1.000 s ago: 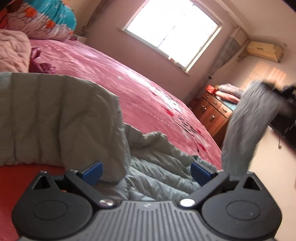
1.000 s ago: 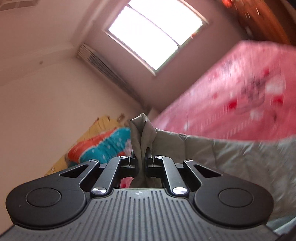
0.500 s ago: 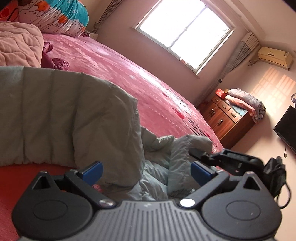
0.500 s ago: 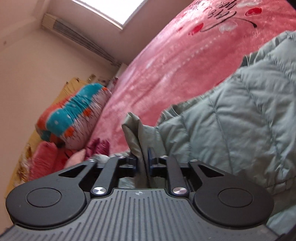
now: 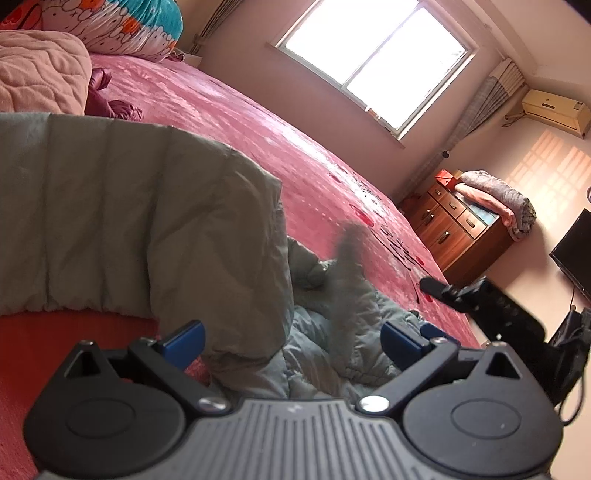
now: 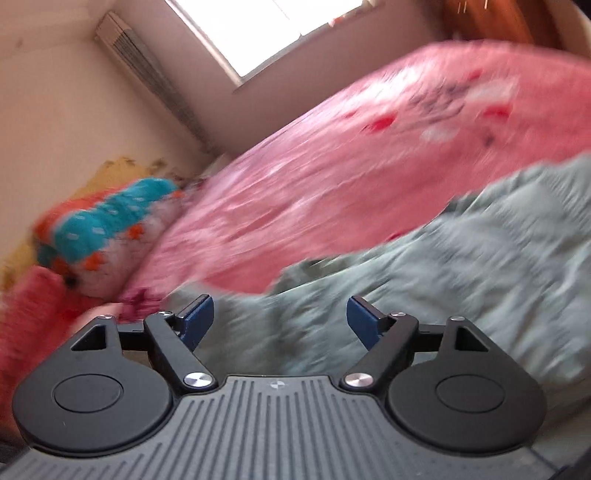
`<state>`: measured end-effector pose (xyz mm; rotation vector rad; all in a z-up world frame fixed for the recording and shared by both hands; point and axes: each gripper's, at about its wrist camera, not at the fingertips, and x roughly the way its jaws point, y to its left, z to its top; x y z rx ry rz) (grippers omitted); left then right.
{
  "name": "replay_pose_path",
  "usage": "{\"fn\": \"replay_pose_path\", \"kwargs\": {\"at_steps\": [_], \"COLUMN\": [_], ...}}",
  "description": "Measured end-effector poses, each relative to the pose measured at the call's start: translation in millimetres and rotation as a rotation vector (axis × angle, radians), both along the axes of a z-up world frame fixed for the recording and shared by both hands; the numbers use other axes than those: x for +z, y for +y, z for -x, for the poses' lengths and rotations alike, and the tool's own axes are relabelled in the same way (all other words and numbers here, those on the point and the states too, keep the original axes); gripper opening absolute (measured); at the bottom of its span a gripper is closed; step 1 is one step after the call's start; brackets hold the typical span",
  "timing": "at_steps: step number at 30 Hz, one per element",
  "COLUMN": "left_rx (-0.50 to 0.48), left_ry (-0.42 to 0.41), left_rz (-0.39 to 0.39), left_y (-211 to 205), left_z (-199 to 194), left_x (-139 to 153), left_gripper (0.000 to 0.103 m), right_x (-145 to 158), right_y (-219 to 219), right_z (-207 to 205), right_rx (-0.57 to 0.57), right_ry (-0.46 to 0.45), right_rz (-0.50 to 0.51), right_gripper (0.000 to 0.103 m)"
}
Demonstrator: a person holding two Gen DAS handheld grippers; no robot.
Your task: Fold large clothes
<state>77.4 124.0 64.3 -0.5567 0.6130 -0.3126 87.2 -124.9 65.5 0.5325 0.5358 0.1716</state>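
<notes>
A grey-green quilted jacket (image 5: 129,221) lies bunched on the pink bed cover (image 5: 295,147). My left gripper (image 5: 293,341) is open, and a fold of the jacket hangs between its blue pads without being pressed. A blurred end of the jacket's sleeve (image 5: 351,266) sticks up over the heap, held by nothing. The right tool's black frame (image 5: 495,306) shows low at the bed's right edge. In the right wrist view, my right gripper (image 6: 281,319) has its jaws opening wide, nothing gripped, with the jacket (image 6: 461,277) spread just beyond them. This view is motion-blurred.
Patterned pillows (image 5: 129,26) and a pink quilted blanket (image 5: 37,74) sit at the bed's head. A wooden dresser (image 5: 458,229) with folded bedding (image 5: 495,199) stands by the far corner, and a dark TV (image 5: 576,251) is at the right. A window (image 5: 373,62) is behind the bed.
My right gripper came down from high up with the sleeve end pinched, then opened and let it go. The sleeve now drops onto the heap. The left gripper stayed put.
</notes>
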Motion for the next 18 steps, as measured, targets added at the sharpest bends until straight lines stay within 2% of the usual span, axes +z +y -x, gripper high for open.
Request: {"fn": "replay_pose_path", "kwargs": {"at_steps": [3,5,10,14,18], "left_rx": [-0.001,-0.003,-0.012,-0.018,-0.028], "left_ry": [0.005,0.016,0.047,0.048,0.048], "left_rz": [-0.005,-0.002,0.018,0.007,-0.011], "left_y": [0,0,3,1,-2], "left_z": [-1,-1,-5,-5,-6], "left_x": [-1,-2,-6,-8,-10], "left_gripper": [0.101,0.101,0.101,0.101,0.101], "right_x": [-9,-21,-44,-50,-48], "right_y": [7,8,-12,-29,-42], "right_z": [-6,-8,-3,-1,7], "right_rx": [-0.041,-0.05,-0.123,-0.185,-0.145], "right_ry": [0.045,0.073,0.139,0.163,0.157], "right_rz": [0.191,0.268,0.347,0.411,0.363], "right_gripper": [0.099,0.099,0.1,0.1,0.103]}}
